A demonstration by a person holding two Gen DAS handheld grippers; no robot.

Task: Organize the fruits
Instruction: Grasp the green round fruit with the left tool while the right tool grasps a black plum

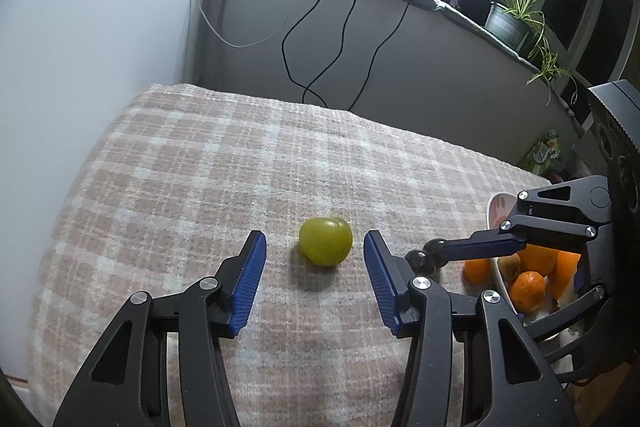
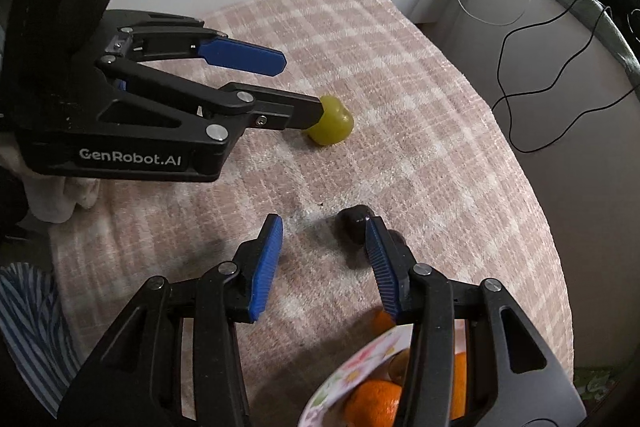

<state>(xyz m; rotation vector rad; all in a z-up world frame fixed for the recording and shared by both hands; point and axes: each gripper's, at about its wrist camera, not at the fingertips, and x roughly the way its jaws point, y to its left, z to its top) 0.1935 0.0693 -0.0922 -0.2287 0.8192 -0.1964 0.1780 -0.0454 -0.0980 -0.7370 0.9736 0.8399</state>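
Note:
A green round fruit [image 1: 326,241] [image 2: 330,125] lies on the pink checked cloth [image 1: 240,167]. My left gripper [image 1: 314,239] [image 2: 301,85] is open, one blue pad on each side of the fruit, with a gap on both sides. A small dark lumpy fruit [image 2: 354,227] [image 1: 422,261] rests beside the tip of the right finger of my right gripper [image 2: 323,221]. That gripper is open, with only bare cloth between its pads. A floral bowl [image 2: 360,359] [image 1: 498,205] under the right gripper holds oranges [image 2: 376,399] [image 1: 528,291].
The table ends at a white wall on the left and a drop behind. Black and white cables [image 1: 320,27] hang down a grey ledge with potted plants [image 1: 516,15]. A striped cloth [image 2: 24,327] lies off the table's near left corner.

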